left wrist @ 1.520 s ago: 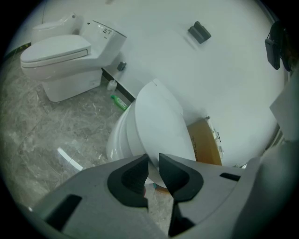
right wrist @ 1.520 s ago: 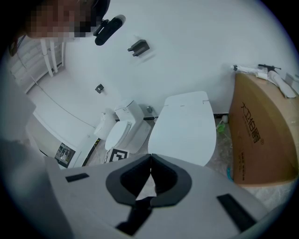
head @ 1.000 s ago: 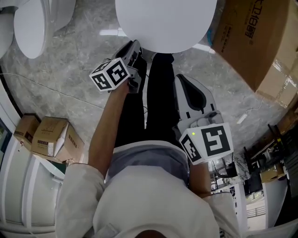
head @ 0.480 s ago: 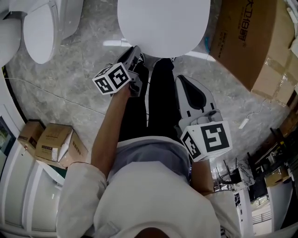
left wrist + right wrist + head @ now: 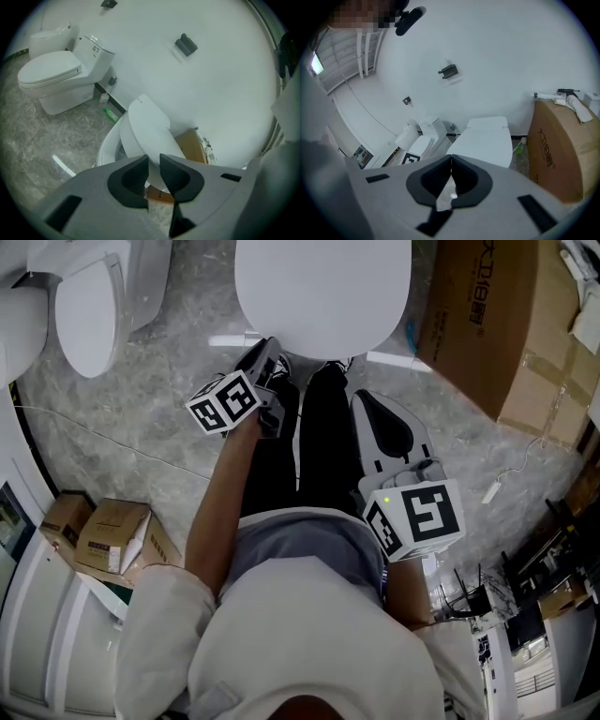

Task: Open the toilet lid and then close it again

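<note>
In the head view the white toilet lid (image 5: 323,292) is a big oval at the top centre. My left gripper (image 5: 270,351) reaches its near edge. Seen from the left gripper view, the lid (image 5: 150,133) is tilted up off the bowl (image 5: 108,146), and my left gripper (image 5: 154,171) is shut on the lid's front edge. My right gripper (image 5: 370,404) hangs lower right of the lid, over the person's dark trousers. In the right gripper view its jaws (image 5: 451,174) are shut with nothing between them, and the lid (image 5: 485,138) lies ahead.
A second toilet (image 5: 89,310) stands at the upper left, also in the left gripper view (image 5: 51,77). A large cardboard box (image 5: 506,324) sits right of the toilet. Small boxes (image 5: 108,535) lie on the marble floor at the left. A green bottle (image 5: 110,114) lies by the wall.
Both grippers have risen a little. The left one has brought the lid's front edge up with it, so the lid looks narrower from above. Neither gripper's jaws have changed.
</note>
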Tool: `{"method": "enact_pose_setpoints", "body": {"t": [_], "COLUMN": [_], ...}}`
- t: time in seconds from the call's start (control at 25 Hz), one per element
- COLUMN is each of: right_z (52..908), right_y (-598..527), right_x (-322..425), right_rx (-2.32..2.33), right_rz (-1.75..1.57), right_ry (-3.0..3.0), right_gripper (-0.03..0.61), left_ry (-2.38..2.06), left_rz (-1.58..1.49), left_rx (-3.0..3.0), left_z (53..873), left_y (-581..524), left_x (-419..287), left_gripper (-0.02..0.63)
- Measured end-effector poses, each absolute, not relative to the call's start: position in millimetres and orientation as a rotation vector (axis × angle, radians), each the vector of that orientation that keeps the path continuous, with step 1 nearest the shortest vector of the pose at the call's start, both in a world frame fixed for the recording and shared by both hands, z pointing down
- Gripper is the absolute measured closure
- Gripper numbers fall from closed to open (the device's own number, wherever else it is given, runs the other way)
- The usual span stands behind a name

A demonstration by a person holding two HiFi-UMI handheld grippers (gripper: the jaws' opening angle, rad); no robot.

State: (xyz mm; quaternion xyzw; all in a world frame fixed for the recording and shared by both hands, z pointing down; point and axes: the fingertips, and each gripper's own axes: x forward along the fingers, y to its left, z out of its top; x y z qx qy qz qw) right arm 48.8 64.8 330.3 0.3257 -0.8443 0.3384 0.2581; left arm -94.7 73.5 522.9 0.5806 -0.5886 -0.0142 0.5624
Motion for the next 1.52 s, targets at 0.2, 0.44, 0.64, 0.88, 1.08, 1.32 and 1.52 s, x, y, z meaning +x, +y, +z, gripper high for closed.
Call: {"method": "enact_pose_setpoints", "body": {"t": [0.2,0.44,0.64,0.88,1.08,1.32,1.52], "right_z": [318.9,298.9,286.3,272.4,261.3,257.0,250.0], "right_y": [57.6,44.8,32.3,19.4,10.9,7.8,4.8], "right_x": [48.0,56.4,73.8,88.1,95.6,98.3,92.3], "right_rx": [0.867,0.859,0.828,0.805,0.804,0.827,0.843], "right_rz": [0.903,0.876,0.853,0.861,0.863,0.88,0.87], "right_ry": [-2.319,-2.361,-2.391,-2.437,-2.477,-2.478,-2.48], "right_gripper": [0.568,0.568,0.568,0.568,0.568,0.568,0.568], "left_ry": [-1.395,-1.423,-1.467,-1.512,-1.532,-1.544,-1.515], "left_rz": [-0.024,-0.053,-0.061,-0.055,-0.099,-0.109,-0.114], "left_rx": [1.38,1.355,1.347,1.35,1.358,1.382,1.421], "left_z": [511.7,497.6,485.9,468.7,450.5,442.2,431.3], "left_y": [67.5,62.8,54.0,44.4,33.3,29.1,20.4], "left_x": [-94.0,-96.2,-95.6,-97.0,-97.2,-103.7,-101.4], "left_gripper": [0.549,0.549,0.548,0.548,0.548,0.548,0.546]}}
